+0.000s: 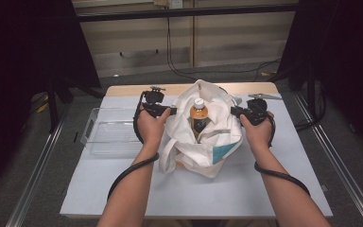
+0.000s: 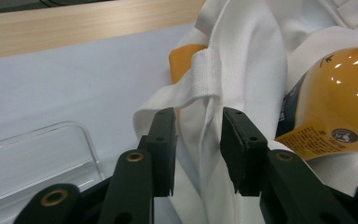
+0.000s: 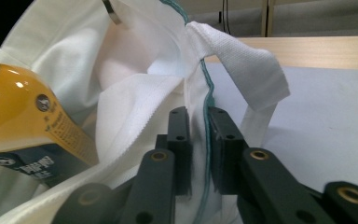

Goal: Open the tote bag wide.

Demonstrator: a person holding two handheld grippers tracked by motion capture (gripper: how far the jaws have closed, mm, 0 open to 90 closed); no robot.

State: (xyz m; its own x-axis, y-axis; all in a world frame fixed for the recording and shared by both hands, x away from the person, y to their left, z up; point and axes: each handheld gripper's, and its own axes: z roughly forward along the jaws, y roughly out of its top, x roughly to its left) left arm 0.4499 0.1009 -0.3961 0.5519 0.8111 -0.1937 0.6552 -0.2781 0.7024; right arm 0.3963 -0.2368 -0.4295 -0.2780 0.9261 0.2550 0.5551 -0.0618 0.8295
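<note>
High view: going from the left of the frame, a clear plastic tray [image 1: 105,131] lies at centre left on the pale blue table cover [image 1: 227,189], rigid, glossy and rectangular with rounded corners. Just right of it the left gripper [image 1: 172,111] meets the left rim of the white tote bag [image 1: 208,142], which slumps in the middle of the frame, and the right gripper [image 1: 234,112] meets the opposite rim. Held from both sides like this, the soft mouth likely stays spread so the bottle [image 1: 199,116] standing inside stays reachable.

In the left gripper view the black jaws stand apart at lower centre with the bag's hemmed edge [image 2: 205,140] running up between them; the cloth hangs free of the pads, so this tool looks released. The fabric is a matte woven canvas with a flat webbing strap [image 2: 191,86] stitched on above, and an orange patch peeps out behind it.

In the right gripper view the jaws at lower centre sit much closer, clamping the teal-stitched rim [image 3: 205,140]; it appears clenched on the bag, though a sliver of slack cannot be ruled out. At the left of that frame lies the bottle [image 3: 14,116], smooth clear plastic over amber liquid, with a dark and orange label.
</note>
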